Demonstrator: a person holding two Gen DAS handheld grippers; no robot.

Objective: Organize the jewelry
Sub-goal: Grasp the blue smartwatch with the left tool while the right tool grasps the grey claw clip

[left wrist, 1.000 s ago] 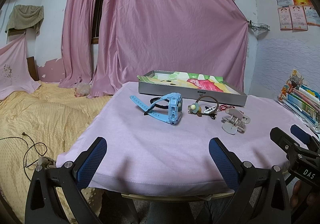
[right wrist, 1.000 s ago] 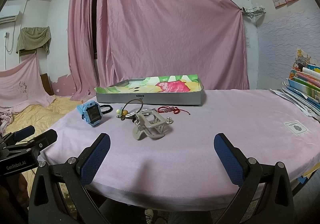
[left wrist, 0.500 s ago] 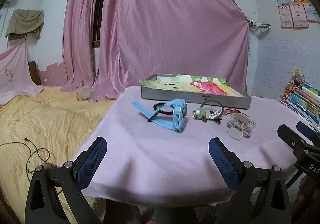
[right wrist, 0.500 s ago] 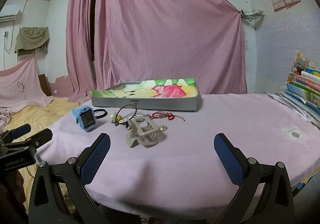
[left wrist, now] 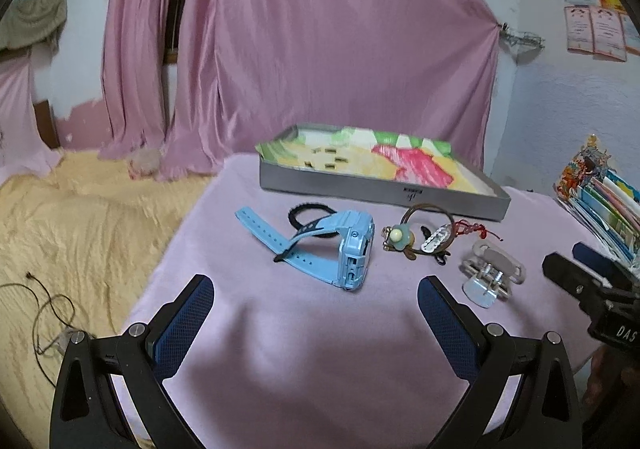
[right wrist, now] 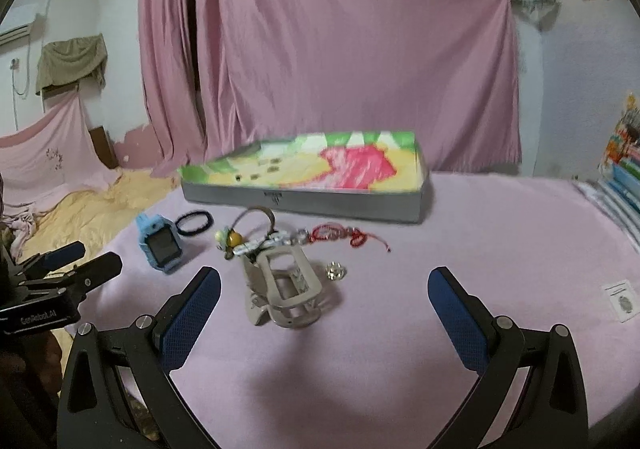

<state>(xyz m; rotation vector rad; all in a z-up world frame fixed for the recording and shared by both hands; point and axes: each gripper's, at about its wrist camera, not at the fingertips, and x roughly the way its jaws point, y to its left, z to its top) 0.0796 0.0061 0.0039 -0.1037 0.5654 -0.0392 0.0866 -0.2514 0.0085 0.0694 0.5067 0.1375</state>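
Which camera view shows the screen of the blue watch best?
The right wrist view: there the blue watch faces the camera, so its dark screen is plain. In the left wrist view the blue watch stands side-on, showing its case edge and both straps, but no screen.

Pink curtain behind table; yellow bedspread beside left edge; book stack at right edge.

Your desk carries a matt, soft pink cloth. The watch is smooth light-blue plastic; the hair claw reads as pale, slightly glossy plastic. The tray has dull grey walls. Your fingers bear textured blue pads.
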